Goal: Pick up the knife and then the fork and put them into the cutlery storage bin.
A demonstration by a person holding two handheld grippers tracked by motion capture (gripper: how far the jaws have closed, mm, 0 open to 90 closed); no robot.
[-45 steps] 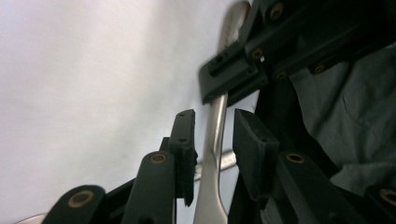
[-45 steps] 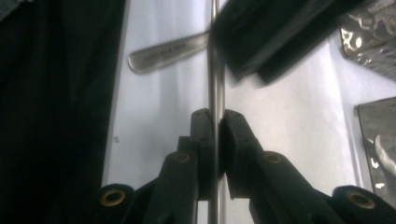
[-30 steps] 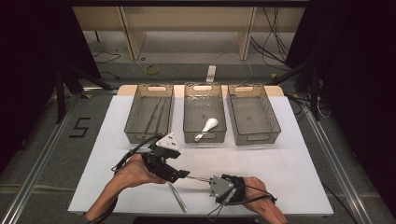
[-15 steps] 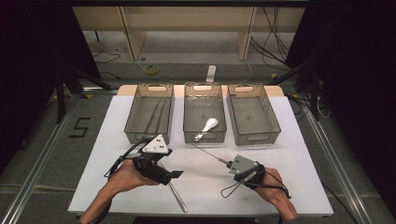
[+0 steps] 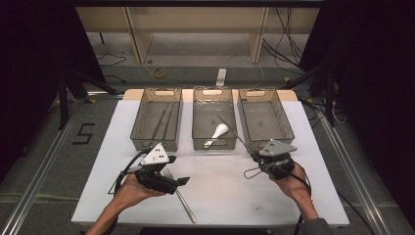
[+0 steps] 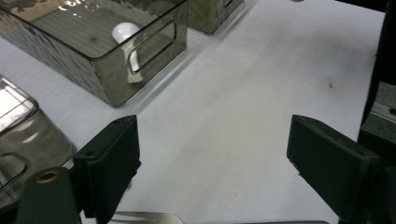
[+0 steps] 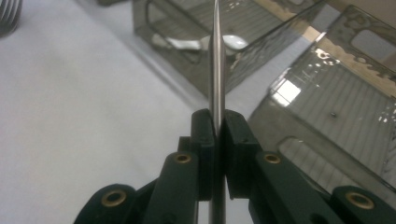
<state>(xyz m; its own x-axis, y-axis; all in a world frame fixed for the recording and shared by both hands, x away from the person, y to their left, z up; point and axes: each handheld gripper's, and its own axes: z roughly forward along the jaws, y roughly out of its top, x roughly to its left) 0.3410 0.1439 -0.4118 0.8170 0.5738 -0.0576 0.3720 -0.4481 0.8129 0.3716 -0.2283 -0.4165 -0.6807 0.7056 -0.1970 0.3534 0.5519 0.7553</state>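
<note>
**Mia:** What does the right gripper (image 5: 255, 157) hold?

**Ben:** A thin metal piece of cutlery (image 7: 217, 70). It looks like a knife seen edge-on, but I can't be sure. The two black jaws are pressed tight together on it. It runs right down the middle between them.

**Mia:** Where does it stick out?

**Ben:** Straight out past the tips of the jaws, a long way. In the high view it slants from the gripper over the gap between the middle bin (image 5: 214, 143) and the right bin (image 5: 288, 128).

**Mia:** And the left gripper (image 5: 182, 181)?

**Ben:** Its jaws are wide apart. They have just been opening. Nothing sits between the pads, just the white table top (image 6: 243, 121).

**Mia:** Is anything close to it?

**Ben:** Yes, a fork (image 5: 180, 195). It lies flat on the table, just beside the jaws in the high view. In the left gripper view a bit of shiny metal (image 6: 149, 217) peeks in at the bottom, near the base of the jaws, not up between the pads. The pads don't press on it.

**Mia:** What's past those open jaws?

**Ben:** The middle bin with a white spoon (image 6: 125, 35) inside, well apart from the jaw tips. The left bin (image 5: 142, 128) has thin sticks in it, maybe chopsticks.
</note>
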